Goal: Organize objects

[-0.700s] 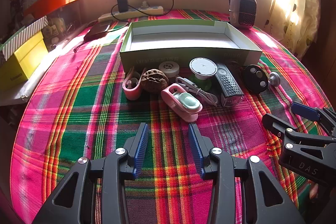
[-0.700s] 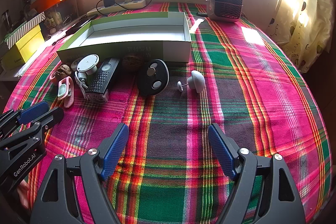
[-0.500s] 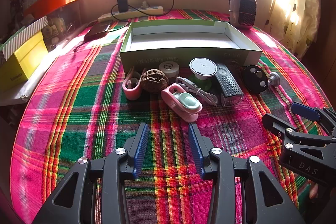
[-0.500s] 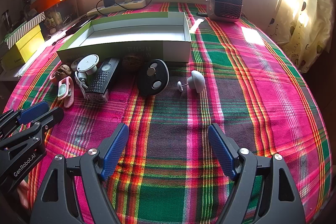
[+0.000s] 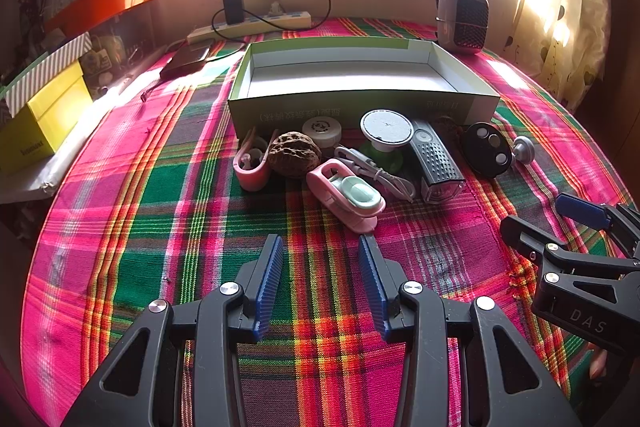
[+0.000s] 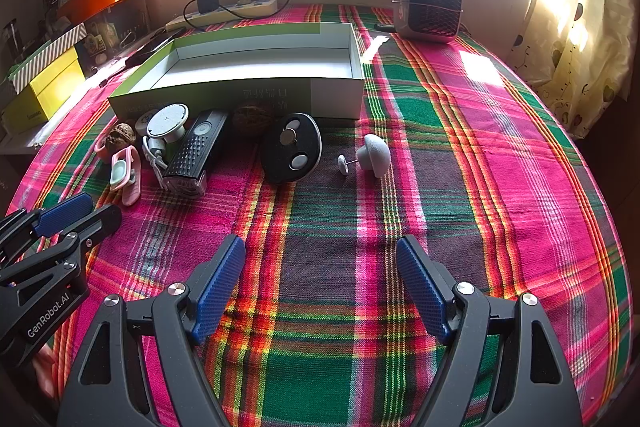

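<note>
An empty green and white box [image 5: 360, 79] stands on the plaid cloth; it also shows in the right wrist view [image 6: 256, 67]. In front of it lie a pink clip [image 5: 346, 193], a walnut [image 5: 294, 153], a pink band [image 5: 250, 163], a white round cap [image 5: 386, 127], a white cable [image 5: 376, 173], a black ribbed lamp [image 5: 436, 163], a black oval disc [image 6: 291, 148] and a white mushroom knob [image 6: 374, 155]. My left gripper [image 5: 320, 247] is open and empty, just short of the pink clip. My right gripper [image 6: 320, 247] is wide open and empty, short of the disc and knob.
A small heater [image 6: 428, 3] stands at the back right. A power strip with a charger [image 5: 252, 23] lies behind the box. Yellow boxes [image 5: 40, 119] and an orange tray [image 5: 100, 3] are off the table's left. A curtain [image 6: 580, 27] hangs on the right.
</note>
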